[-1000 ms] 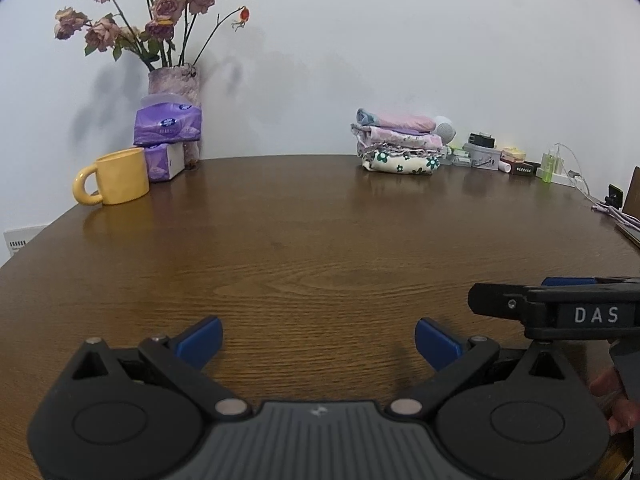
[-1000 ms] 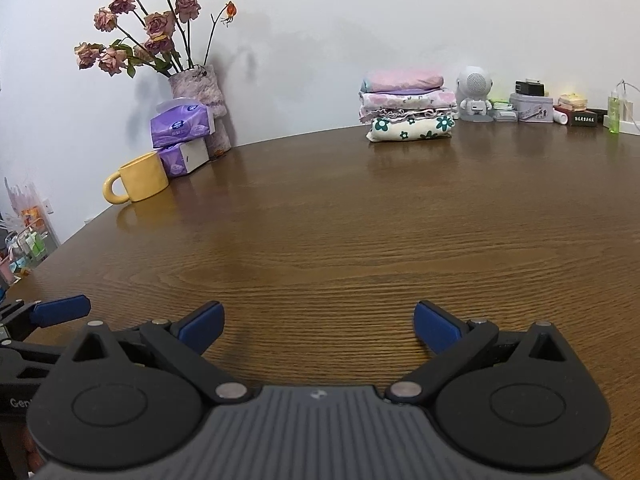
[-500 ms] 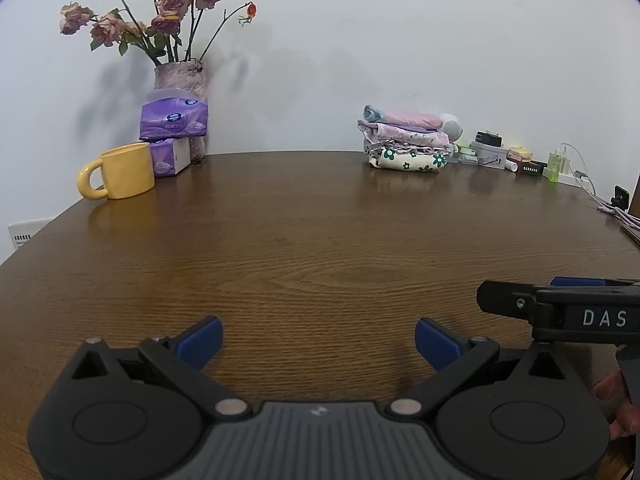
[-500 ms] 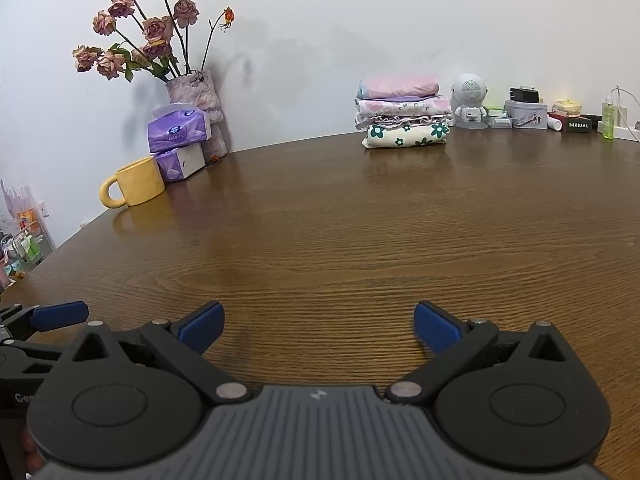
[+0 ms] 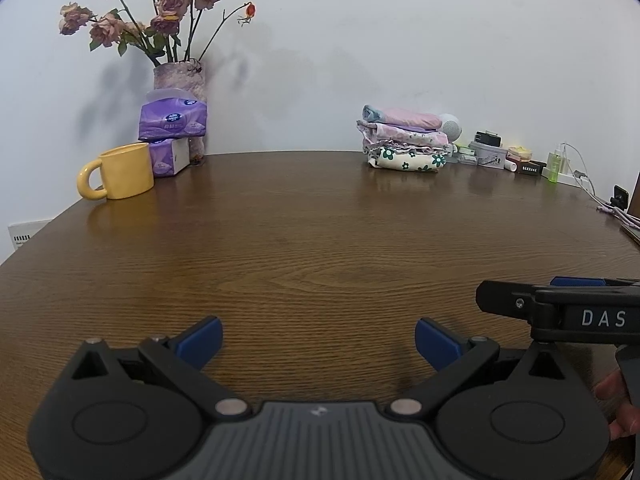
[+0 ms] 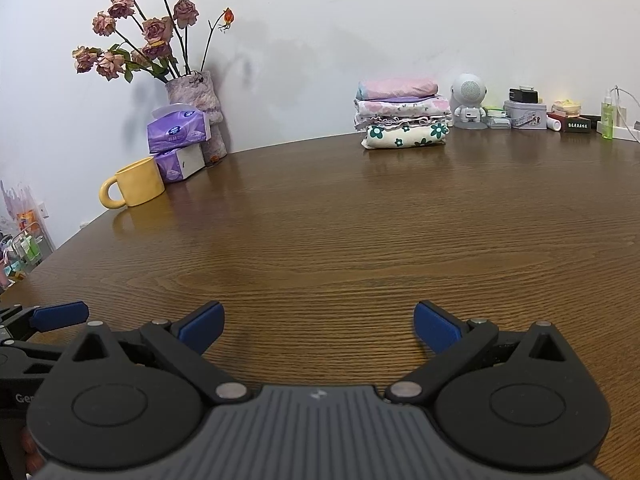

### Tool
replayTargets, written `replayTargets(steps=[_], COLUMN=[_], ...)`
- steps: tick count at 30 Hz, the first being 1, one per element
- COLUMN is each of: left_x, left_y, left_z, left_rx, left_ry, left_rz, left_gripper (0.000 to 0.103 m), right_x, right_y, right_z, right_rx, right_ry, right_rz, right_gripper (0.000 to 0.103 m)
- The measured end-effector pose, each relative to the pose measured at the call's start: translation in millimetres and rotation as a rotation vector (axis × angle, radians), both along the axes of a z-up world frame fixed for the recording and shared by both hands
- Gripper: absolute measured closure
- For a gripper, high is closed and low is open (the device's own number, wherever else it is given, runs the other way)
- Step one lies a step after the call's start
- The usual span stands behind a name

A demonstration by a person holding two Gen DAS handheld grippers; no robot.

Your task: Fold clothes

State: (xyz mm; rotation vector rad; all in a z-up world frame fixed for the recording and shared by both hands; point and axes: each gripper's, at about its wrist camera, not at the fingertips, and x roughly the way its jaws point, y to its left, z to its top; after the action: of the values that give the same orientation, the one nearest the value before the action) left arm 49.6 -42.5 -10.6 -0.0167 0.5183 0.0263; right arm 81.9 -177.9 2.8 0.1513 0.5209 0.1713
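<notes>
A stack of folded clothes [image 5: 404, 140] [image 6: 402, 114], pink on top and a white floral piece at the bottom, rests at the far edge of the brown wooden table [image 5: 304, 248] [image 6: 340, 232]. My left gripper [image 5: 318, 340] is open over the near part of the table, with nothing between its blue fingertips. My right gripper [image 6: 318, 326] is open too, likewise holding nothing. In the left wrist view the right gripper [image 5: 560, 308] shows at the right edge, held by a hand [image 5: 618, 404]. The left gripper [image 6: 44, 320] appears at the left edge of the right wrist view.
A yellow mug [image 5: 118, 172] [image 6: 134, 188], purple tissue packs [image 5: 172, 128] [image 6: 178, 132] and a vase of dried roses [image 5: 180, 76] [image 6: 196, 96] stand at the back left. A white robot-shaped speaker [image 6: 468, 102], small boxes, a green bottle [image 6: 608, 120] and cables line the back right.
Both grippers stay open. The views have tipped slightly, so the far objects sit a little lower in the left view and higher in the right.
</notes>
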Motion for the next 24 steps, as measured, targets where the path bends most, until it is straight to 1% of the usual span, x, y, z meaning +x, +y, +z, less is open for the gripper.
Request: replayTargets(steps=[24], left_x=[-0.6], left_y=[-3.1], left_z=[0.2], left_rx=[0.01], left_ry=[-0.003], left_rz=[-0.006], left_gripper=[0.0], right_x=[-0.1], right_y=[-1.5], right_z=[-0.4], right_rx=[0.006], right_ry=[0.001], right_rz=[0.001], right_gripper=[0.0])
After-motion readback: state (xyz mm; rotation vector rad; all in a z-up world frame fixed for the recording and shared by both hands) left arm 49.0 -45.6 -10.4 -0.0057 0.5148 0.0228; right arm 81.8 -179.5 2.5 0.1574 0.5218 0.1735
